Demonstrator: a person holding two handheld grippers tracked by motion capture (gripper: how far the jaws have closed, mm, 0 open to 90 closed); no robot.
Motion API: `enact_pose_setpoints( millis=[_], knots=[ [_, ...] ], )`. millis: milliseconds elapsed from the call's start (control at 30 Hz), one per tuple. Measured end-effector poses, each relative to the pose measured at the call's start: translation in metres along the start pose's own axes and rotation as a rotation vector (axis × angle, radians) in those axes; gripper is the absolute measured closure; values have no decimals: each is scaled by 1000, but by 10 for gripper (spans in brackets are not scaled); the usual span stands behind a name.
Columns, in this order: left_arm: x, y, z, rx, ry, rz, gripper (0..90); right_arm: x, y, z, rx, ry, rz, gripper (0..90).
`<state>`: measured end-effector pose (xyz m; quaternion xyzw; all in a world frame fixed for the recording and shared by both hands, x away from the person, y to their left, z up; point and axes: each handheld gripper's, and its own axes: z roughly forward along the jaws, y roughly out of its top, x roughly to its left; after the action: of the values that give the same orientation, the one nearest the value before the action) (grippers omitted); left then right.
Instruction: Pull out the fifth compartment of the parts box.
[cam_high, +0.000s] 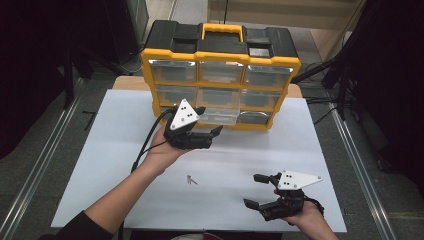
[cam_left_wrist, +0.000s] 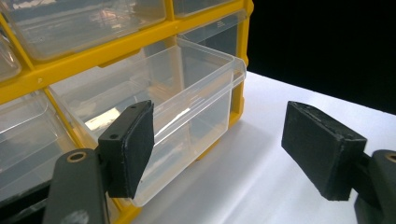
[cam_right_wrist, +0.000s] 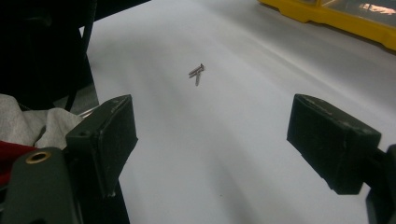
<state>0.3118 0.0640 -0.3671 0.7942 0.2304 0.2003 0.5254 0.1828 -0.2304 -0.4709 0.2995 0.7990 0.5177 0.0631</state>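
Two small screws lie touching each other on the white table, near the middle of its near half, between the person's two hands. At the far edge stands a yellow and black organizer case with rows of clear drawers, and the middle drawer of the bottom row is pulled part of the way out, open at the top and, as far as I can see, with nothing in it. The left gripper hovers just in front of that drawer, its fingers spread wide with nothing between them; one finger sits close against the drawer's clear front wall, though I cannot tell if it touches. The right gripper rests low at the near right, pointing left toward the screws, its fingers wide as well and holding nothing. So the drawer looks ready, while the screws are not yet picked up; lifting them, dropping them in and pushing the drawer shut seem to remain.
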Motion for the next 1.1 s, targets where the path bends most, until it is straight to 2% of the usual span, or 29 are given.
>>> enact_pose_setpoints(
  millis=[367, 500, 633, 933, 1100],
  knots=[
    [0, -5, -10, 17, -27, 31, 256, 0, 0, 0, 2, 1, 3, 167],
    [2, -8, -16, 17, -50, 37, 257, 0, 0, 0, 2, 3, 2, 167],
    [3, -12, -21, 25, -104, 32, 257, 0, 0, 1, 5, 3, 3, 167],
    [4, -20, -28, 30, -135, 24, 257, 0, 0, 1, 11, 6, 3, 167],
    [5, -26, -31, 25, -156, -3, 257, 0, -1, 1, 10, 5, 4, 167]
  ],
)
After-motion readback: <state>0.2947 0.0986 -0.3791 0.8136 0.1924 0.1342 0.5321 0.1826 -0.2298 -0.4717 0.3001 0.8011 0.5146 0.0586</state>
